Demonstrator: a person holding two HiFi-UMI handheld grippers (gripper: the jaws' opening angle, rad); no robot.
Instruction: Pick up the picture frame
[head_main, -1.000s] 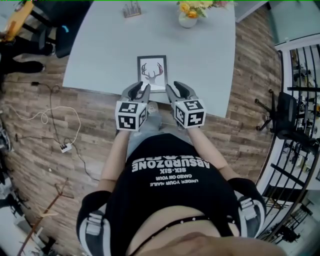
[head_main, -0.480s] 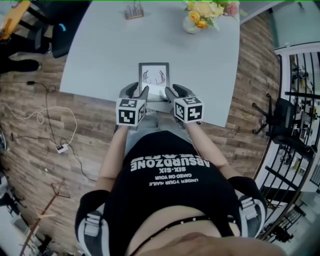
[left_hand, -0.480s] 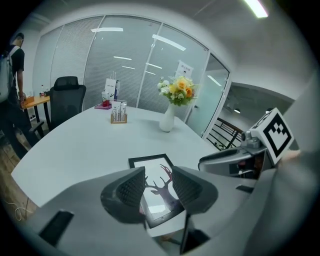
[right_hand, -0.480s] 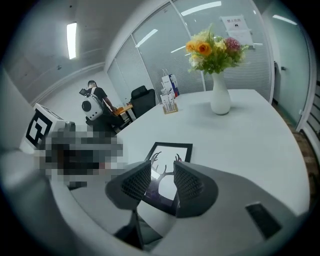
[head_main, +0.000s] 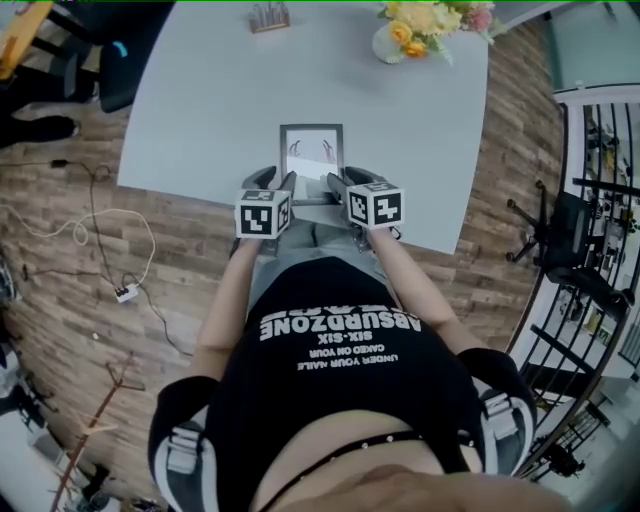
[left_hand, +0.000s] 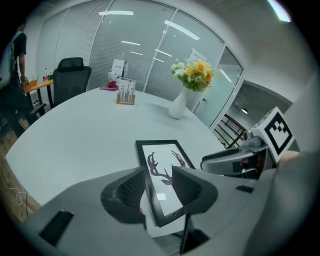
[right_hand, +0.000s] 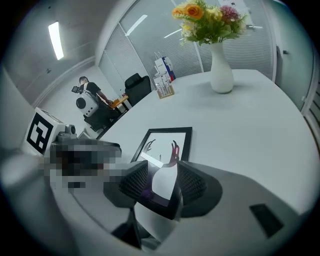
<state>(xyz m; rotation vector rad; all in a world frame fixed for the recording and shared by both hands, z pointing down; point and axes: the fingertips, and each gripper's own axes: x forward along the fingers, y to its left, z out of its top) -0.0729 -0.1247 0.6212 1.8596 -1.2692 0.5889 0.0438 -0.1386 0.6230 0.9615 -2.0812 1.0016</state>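
Showing dark antlers, the picture frame (head_main: 311, 150) is black-rimmed.

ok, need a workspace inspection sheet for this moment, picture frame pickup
Surface: pale grey table, bare around the frame.
Job's things: picture frame at the table's near edge, antler print facing up.
Clutter: vase of flowers and small card holder at the far edge, well apart from the frame.
Grippers: left gripper and right gripper each straddle a near corner of the frame, jaws apart; firm contact cannot be confirmed.
Cables: white cable and power strip on the wood floor left of the table.
Surroundings: black office chair at far left, metal railing at right.
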